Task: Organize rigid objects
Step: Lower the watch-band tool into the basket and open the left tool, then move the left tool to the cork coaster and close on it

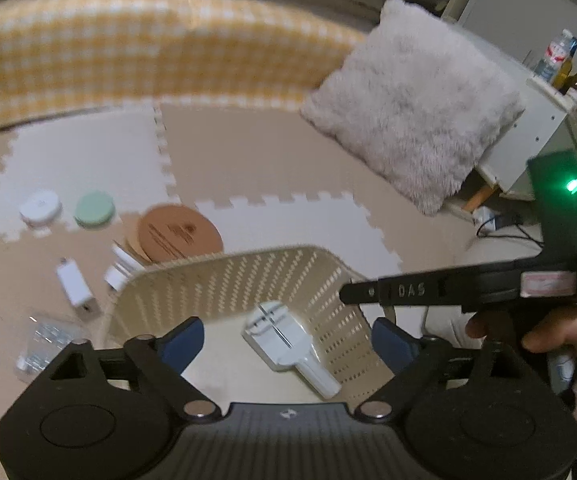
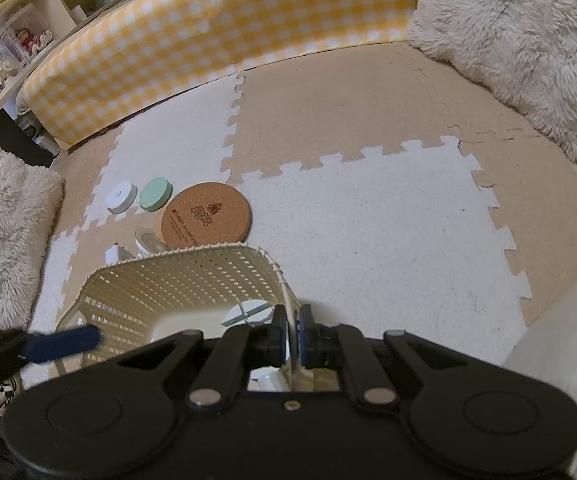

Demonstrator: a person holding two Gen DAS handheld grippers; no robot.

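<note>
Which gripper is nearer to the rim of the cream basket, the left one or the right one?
Right. The right gripper is shut on the basket rim, its pads pressing the wall. The left gripper hangs open above the basket, touching nothing, with a white tool lying inside below it.

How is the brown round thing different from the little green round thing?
The cork coaster is brown with dark printing; the green disc is plain mint. The cork coaster looks much wider than the green disc. The coaster overlaps other things; the disc lies alone. Both are round, on the floor mat, outside the basket.
</note>
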